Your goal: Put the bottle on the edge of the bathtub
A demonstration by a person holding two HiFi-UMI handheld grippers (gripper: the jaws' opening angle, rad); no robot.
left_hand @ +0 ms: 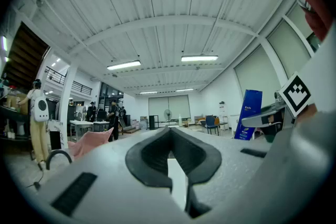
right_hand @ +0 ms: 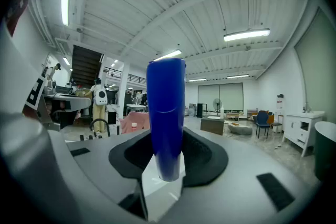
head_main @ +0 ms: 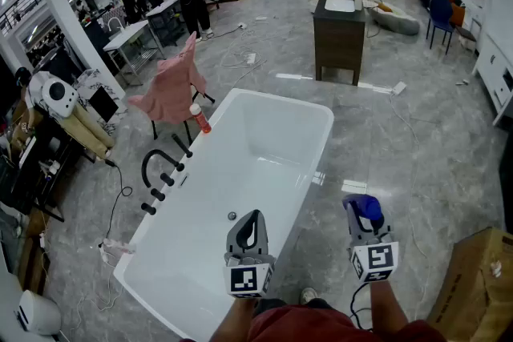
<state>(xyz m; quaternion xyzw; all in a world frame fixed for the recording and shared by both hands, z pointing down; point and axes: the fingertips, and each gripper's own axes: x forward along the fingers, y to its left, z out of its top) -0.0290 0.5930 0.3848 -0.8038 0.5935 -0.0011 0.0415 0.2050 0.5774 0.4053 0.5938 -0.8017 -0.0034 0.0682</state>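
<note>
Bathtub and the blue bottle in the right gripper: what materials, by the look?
Bathtub: glossy white, probably acrylic or enamelled; smooth seamless walls with a soft sheen. Blue bottle: likely plastic; opaque, smooth, semi-gloss with faint highlights.

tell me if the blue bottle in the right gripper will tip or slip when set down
Probably tippy: the blue bottle looks tall and narrow, and the bathtub rim is slim. Its glossy surface may be slippery. It looks rigid, undented in the right gripper.

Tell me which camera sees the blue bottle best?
The right gripper view: the blue bottle fills the middle, gripped in the right tool. The head view shows only its top; the left gripper view shows it small at the right.
</note>
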